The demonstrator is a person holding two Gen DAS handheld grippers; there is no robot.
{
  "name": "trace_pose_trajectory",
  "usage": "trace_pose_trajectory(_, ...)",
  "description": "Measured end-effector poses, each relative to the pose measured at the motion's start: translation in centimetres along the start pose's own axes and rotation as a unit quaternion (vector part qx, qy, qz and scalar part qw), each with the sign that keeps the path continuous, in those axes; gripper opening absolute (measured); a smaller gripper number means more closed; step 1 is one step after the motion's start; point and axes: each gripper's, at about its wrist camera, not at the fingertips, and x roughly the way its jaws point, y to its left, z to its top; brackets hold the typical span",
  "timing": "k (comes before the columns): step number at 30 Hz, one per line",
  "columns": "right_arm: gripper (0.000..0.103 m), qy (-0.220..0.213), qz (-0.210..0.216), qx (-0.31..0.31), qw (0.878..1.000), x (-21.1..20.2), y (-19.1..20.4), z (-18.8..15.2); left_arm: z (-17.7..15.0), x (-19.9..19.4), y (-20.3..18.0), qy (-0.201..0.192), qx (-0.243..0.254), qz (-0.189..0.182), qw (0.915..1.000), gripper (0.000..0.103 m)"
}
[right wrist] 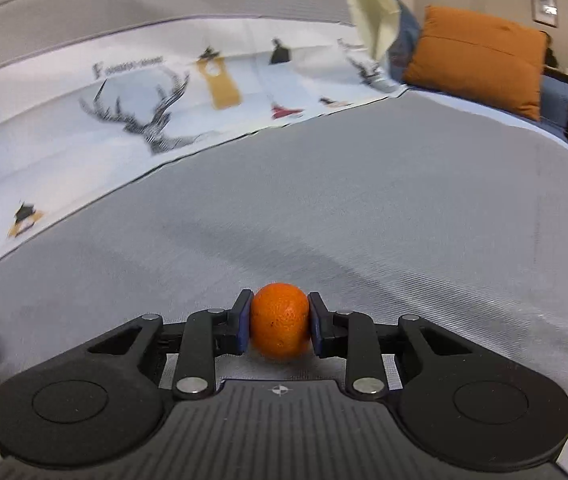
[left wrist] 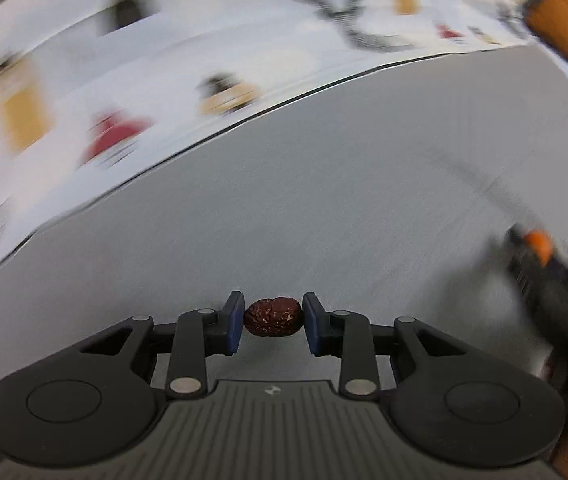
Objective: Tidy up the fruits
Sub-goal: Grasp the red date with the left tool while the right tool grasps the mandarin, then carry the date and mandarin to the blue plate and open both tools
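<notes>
Gripped between the blue pads of the left gripper [left wrist: 271, 323], a small, wrinkled, dark-red dried date [left wrist: 272, 317] is pinched end to end, the jaws drawn in close, above a grey woven cloth surface [left wrist: 364, 184]. Beyond it lies a white printed sheet with antlers and coloured figures [left wrist: 83, 80], smeared by motion blur. At the right edge of this left-wrist view, a dark blurred shape carrying a speck of orange appears to be the other tool.

From the right wrist, the right gripper [right wrist: 279, 327] is closed on a small round orange citrus fruit with pebbled peel [right wrist: 279, 320], its pads pressing on either side at the widest part. The fruit sits just over the same grey cloth; whether it touches is hard to tell. An orange square cushion [right wrist: 480, 56] leans at the far right.

Both fruits look light. The date is likely leathery and slightly tacky, forgiving of a firm pinch, though held by its ends it could pivot. The citrus is probably softer beneath a smooth rind, so a squeeze across its middle, kept gentle, seems the safer hold.
</notes>
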Motion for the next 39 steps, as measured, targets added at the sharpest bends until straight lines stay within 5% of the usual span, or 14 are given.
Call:
trace_pose_trajectory(5, 0.03, -0.004, -0.018, 0.01, 1.0, -3.2, -0.7, 0.9, -6.7, -8.4, 5.5, 0.038, -0.061, 0.034, 0.9968, 0.035)
trace_pose_trajectory(10, 0.03, -0.026, 0.109, -0.011, 0.994, -13.3, 0.8, 2.4, -12.8, -17.6, 9.0, 0.022, -0.082, 0.084, 0.9929, 0.035)
trace_pose_trajectory(18, 0.03, 0.038, 0.304, -0.057, 0.95, -29.3, 0.9, 1.6, -22.6, -28.4, 11.3, 0.003, -0.138, 0.096, 0.9858, 0.035)
trace_pose_trajectory(29, 0.03, 0.04, 0.399, -0.215, 0.891, -43.8, 0.6, -3.7, -32.7, -35.0, 11.9, -0.04, -0.187, 0.11, 0.9755, 0.035)
trace_pose_trajectory(39, 0.03, 0.014, 0.42, -0.27, 0.866, -49.0, 0.7, -5.3, -35.6, -37.6, 12.1, -0.074, -0.208, 0.102, 0.97, 0.035)
